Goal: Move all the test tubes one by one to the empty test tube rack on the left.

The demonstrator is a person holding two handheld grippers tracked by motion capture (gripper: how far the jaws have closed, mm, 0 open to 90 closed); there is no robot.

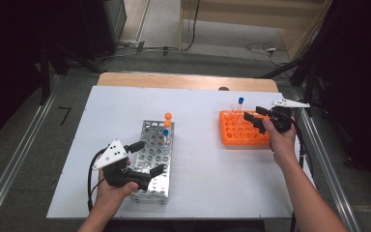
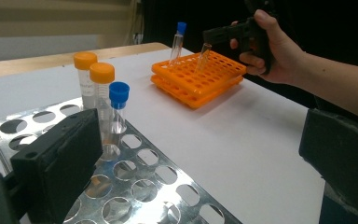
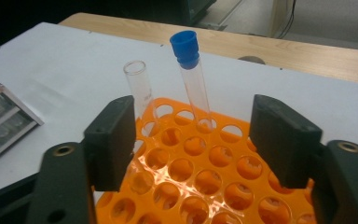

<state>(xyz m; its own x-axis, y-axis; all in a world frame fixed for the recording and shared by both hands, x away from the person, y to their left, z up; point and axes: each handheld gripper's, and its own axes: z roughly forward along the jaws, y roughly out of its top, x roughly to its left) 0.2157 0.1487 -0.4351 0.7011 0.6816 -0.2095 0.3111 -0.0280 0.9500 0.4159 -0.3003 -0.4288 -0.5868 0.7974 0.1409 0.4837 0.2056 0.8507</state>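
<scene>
An orange tube rack (image 1: 234, 134) sits at the right of the white table. In it stand a thin blue-capped tube (image 3: 193, 79) and an uncapped glass tube (image 3: 137, 86). My right gripper (image 3: 193, 135) hovers over the rack's near holes, open, with both tubes beyond its jaws and nothing between them. A metal rack (image 1: 155, 157) lies at centre left, holding two orange-capped tubes (image 2: 93, 70) and a blue-capped tube (image 2: 119, 95). My left gripper (image 1: 149, 157) rests open over the metal rack's near end, holding nothing.
The white board (image 1: 198, 174) covers a wooden table whose far edge (image 1: 183, 81) shows behind it. Metal rails (image 1: 14, 164) run along both sides on the floor. Cables lie on the floor beyond the table.
</scene>
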